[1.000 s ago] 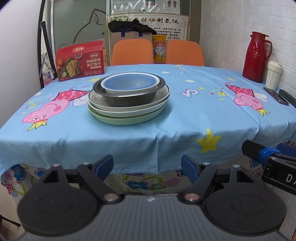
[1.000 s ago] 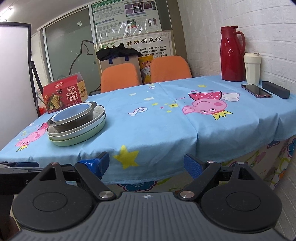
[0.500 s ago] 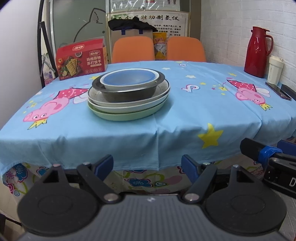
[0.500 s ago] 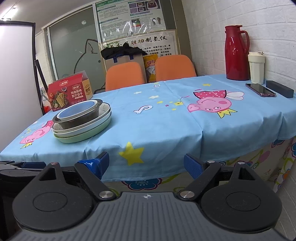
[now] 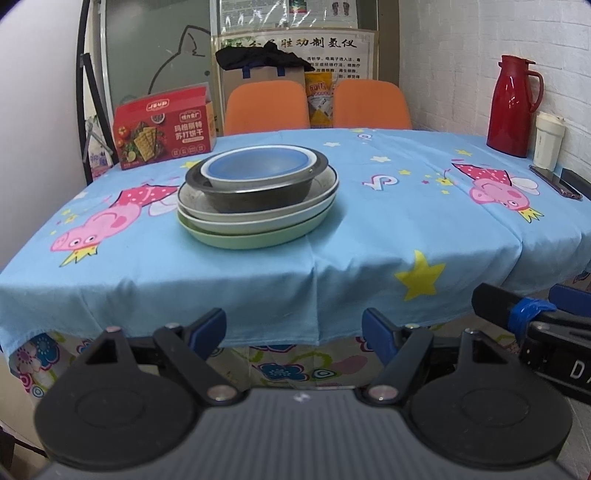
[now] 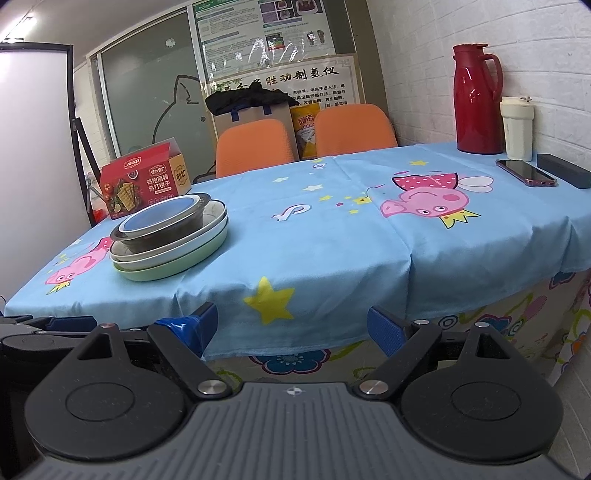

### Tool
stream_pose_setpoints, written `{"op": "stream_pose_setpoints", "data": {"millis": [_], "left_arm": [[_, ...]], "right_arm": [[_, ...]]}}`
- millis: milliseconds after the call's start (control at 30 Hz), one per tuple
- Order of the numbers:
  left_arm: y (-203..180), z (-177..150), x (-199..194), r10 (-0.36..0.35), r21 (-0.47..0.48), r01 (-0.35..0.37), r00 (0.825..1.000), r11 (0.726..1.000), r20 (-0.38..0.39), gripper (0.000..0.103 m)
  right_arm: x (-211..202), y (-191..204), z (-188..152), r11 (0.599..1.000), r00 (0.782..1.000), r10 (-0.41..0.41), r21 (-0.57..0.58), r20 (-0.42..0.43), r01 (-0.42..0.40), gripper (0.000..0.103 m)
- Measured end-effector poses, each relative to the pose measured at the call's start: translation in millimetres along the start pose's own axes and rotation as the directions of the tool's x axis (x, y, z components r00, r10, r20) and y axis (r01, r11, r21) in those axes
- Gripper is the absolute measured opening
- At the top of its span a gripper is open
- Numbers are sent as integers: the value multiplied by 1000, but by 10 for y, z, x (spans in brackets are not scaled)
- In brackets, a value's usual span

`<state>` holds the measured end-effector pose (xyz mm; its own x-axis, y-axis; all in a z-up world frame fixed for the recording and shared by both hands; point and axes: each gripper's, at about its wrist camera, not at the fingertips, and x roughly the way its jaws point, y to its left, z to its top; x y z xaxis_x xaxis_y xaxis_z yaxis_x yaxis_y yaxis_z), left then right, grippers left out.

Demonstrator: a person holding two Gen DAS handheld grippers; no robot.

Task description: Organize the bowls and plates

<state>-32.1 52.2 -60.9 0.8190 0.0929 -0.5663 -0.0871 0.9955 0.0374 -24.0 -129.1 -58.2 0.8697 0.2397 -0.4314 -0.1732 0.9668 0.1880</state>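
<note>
Lifting the blue-lined white bowl (image 5: 258,164) at frame centre could drag the nested dark metal bowl (image 5: 255,188), since both wide-open, empty grippers, left gripper (image 5: 293,330) and right gripper (image 6: 291,328), hang low.

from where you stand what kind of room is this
Probably an office break or meeting room used for meals. A cartoon tablecloth covers the table, two orange chairs stand behind it, printed posters hang on the wall, and a red flask stands by the bricks.

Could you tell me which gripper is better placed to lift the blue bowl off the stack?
Probably left: the left gripper faces the blue bowl almost head-on, while it sits far left of the right gripper. Both are open.
</note>
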Motion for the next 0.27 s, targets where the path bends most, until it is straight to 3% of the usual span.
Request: {"op": "stream_pose_setpoints", "data": {"millis": [267], "left_arm": [[101, 16, 19, -28, -58, 27, 1000, 998, -7, 75]], "right_arm": [[7, 13, -2, 1000, 1000, 6, 1, -6, -6, 76]]}}
